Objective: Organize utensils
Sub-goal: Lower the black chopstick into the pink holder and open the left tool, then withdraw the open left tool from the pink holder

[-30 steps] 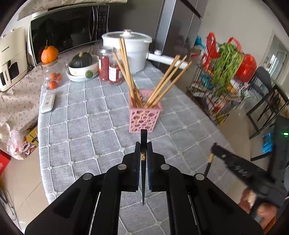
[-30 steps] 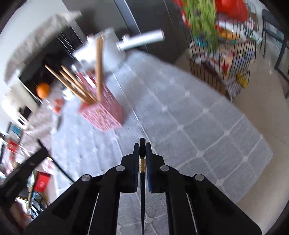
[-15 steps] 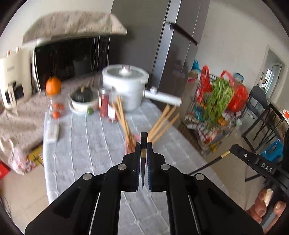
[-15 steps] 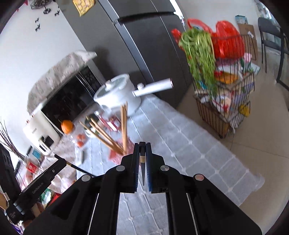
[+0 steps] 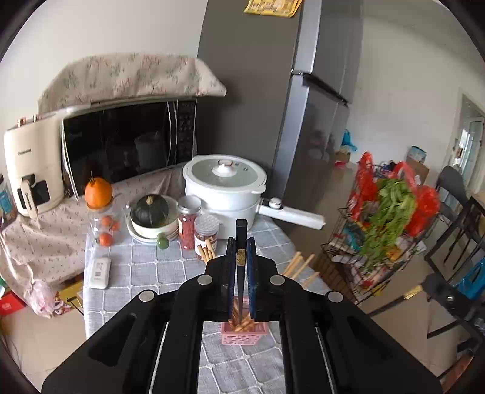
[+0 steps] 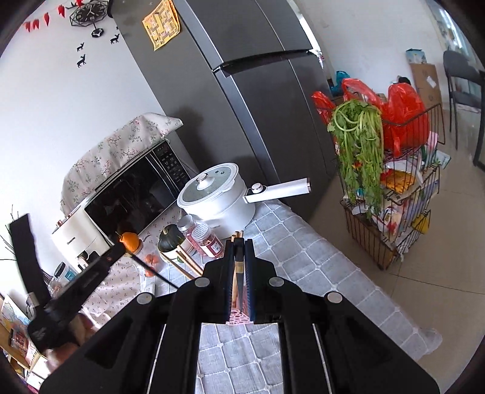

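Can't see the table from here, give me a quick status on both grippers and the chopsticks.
Left gripper shut on a black chopstick. Right gripper shut on another. Pink holder below, full of wooden chopsticks. Nothing blocking.

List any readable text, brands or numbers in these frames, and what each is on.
No text can be read for certain.
Brand word on the front of the cream air fryer: blurred, unreadable.
Yellow printed sheet on the fridge: too small to read.
Labels on the two jars: too small.
Microwave keypad markings: too small.
Gold mark on the dark chopstick held in the left gripper: unreadable.
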A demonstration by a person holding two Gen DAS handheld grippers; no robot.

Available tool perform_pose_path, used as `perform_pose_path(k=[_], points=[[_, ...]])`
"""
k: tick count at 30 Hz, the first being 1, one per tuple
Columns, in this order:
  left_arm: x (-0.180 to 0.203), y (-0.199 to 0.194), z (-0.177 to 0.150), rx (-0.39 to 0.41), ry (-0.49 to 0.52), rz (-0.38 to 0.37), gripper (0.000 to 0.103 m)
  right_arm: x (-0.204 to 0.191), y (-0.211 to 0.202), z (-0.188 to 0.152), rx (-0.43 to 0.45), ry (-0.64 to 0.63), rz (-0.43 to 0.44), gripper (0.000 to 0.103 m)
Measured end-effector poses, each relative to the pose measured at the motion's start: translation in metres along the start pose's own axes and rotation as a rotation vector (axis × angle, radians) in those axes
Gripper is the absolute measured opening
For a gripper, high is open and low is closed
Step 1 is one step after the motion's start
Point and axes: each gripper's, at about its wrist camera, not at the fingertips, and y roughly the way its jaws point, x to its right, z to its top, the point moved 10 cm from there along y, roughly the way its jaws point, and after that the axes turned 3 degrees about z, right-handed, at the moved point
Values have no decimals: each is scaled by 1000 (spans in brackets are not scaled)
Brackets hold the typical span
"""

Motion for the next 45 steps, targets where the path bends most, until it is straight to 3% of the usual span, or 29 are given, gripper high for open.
perform_pose_path(k=[3,7,8,10,14,16,17,30,33,36,38,39,45], points=[[-3,26,-14,-28,-5,18,6,0,10,-4,-8,8,2,7],[-3,46,-36,-114,-17,-22,9,-3,21,-8,-26,17,7,7],[-6,45,-39,-114,-11,-13,13,-4,23,-8,-27,15,7,7],[-10,36,-39,-94,-20,-13,33,-9,23,-8,-21,9,11,7],[-21,9,-36,-50,-77,-30,43,-19,24,-5,-6,5,22,7],[-27,1,-38,-39,-106,-24,64,-23,27,-3,2,8,23,7],[-29,-3,-39,-29,-116,-20,66,-24,29,-2,7,7,21,7],[-50,-6,-49,-32,-141,19,67,-43,89,-11,3,-13,-5,7],[-52,-5,-50,-33,-142,24,73,-46,98,-18,-3,-24,-6,7],[-54,-9,-48,-10,-148,28,82,-50,98,-23,0,-49,0,18],[-52,-13,-48,2,-135,35,88,-45,84,-23,55,-36,-9,79],[-51,-14,-48,8,-129,42,90,-40,77,-21,89,-29,-29,85],[-41,-23,-56,18,-96,58,96,-3,48,-27,119,-39,-160,88]])
